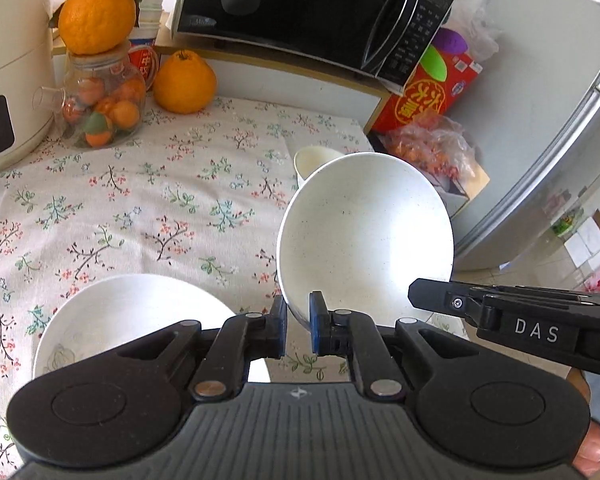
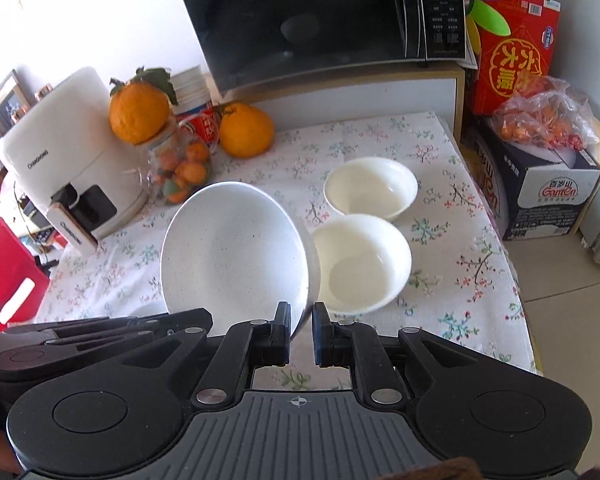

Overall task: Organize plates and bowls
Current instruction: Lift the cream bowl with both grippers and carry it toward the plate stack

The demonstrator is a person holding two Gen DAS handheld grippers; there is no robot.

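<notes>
Both grippers hold one white speckled bowl (image 1: 364, 236) (image 2: 236, 256), tilted on edge above the floral tablecloth. My left gripper (image 1: 298, 320) is shut on its lower left rim, and its tips (image 2: 208, 318) show at the bowl's left in the right wrist view. My right gripper (image 2: 301, 326) is shut on the lower right rim and enters the left wrist view from the right (image 1: 416, 294). Two small cream bowls (image 2: 370, 188) (image 2: 360, 264) stand to the right of the held bowl. One cream bowl (image 1: 312, 164) peeks out behind it. A wide white bowl (image 1: 120, 320) sits near my left gripper.
At the back stand a white air fryer (image 2: 60, 176), a glass jar of small oranges (image 1: 104, 96), a large orange (image 1: 184, 82) and a black microwave (image 2: 312, 20). A red box (image 2: 512, 52), a bag of fruit (image 2: 540, 120) and a carton (image 2: 548, 196) crowd the table's right edge.
</notes>
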